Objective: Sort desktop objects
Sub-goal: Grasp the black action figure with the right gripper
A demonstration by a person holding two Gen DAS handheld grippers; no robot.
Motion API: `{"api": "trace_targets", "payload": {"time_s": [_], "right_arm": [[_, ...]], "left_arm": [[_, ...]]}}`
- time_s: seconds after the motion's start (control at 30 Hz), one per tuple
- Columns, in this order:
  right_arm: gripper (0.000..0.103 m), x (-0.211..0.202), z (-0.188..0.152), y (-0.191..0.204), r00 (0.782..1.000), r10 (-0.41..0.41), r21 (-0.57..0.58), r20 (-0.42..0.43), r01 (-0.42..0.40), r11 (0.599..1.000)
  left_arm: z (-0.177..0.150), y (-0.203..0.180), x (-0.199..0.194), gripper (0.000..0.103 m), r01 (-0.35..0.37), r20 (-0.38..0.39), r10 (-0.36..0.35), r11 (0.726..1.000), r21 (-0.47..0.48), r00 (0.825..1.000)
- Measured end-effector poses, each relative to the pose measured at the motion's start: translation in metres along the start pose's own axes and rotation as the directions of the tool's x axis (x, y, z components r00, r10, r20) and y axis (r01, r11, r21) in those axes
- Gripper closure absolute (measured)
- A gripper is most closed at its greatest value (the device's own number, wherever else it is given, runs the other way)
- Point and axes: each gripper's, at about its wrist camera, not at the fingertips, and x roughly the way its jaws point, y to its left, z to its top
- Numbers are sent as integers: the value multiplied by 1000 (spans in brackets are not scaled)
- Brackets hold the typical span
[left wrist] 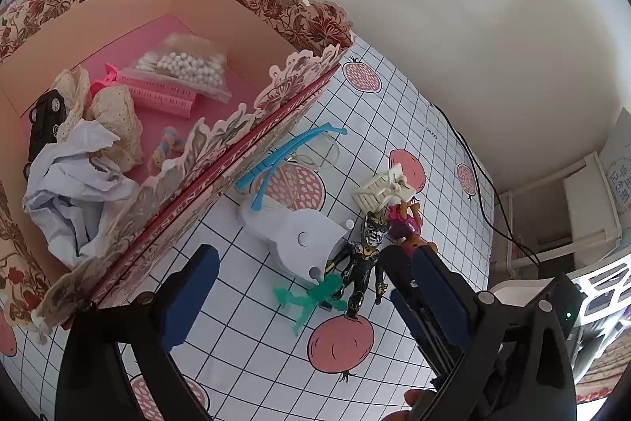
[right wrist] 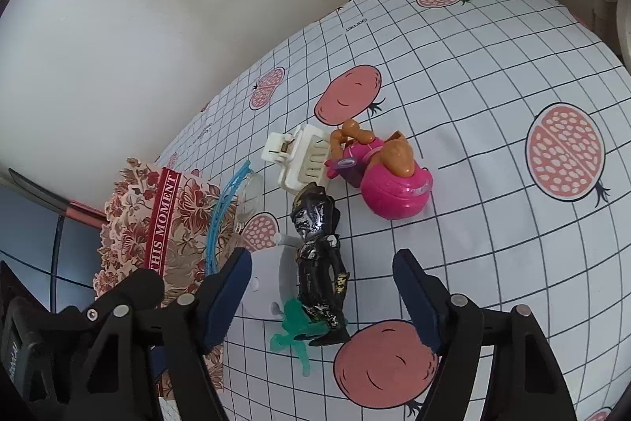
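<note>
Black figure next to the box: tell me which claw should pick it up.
Right, probably. The right claw is open with the black figure lying between its fingers. The left claw is open too, but the figure sits nearer its right finger, off centre, beside the box.

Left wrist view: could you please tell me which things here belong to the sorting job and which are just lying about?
Belong to the job:
floral box
black figurine
green figure
white hair claw
pink doll toy
blue-armed glasses
white plastic piece

Just lying about:
black cable
pomegranate tablecloth
</note>
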Motion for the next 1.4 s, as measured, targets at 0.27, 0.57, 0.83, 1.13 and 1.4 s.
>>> {"api": "trace_targets", "payload": {"time_s": [0.27,0.57,0.83,1.13,1.4], "right_arm": [[49,14,-5,-1,999,35,32,-3,-35,999],[66,26,-11,0,998,65,58,-10,-65,996],[82,22,-11,-4,996,83,72,23,-85,994],[82,5,-4,-17,994,50,110,98,-60,992],[82,-20,4,-30,986,15,156,168,-42,987]], "left_arm": [[1,1,0,6,2,1,-2,1000,-12,1000],[1,0,-1,6,-1,2,1,1000,-10,1000],[-1,3,6,6,-1,-22,1,1000,-14,1000],[-3,1,13,6,1,-30,-1,1000,14,1000],[-8,-11,28,6,-51,-6,52,991,122,999]]}}
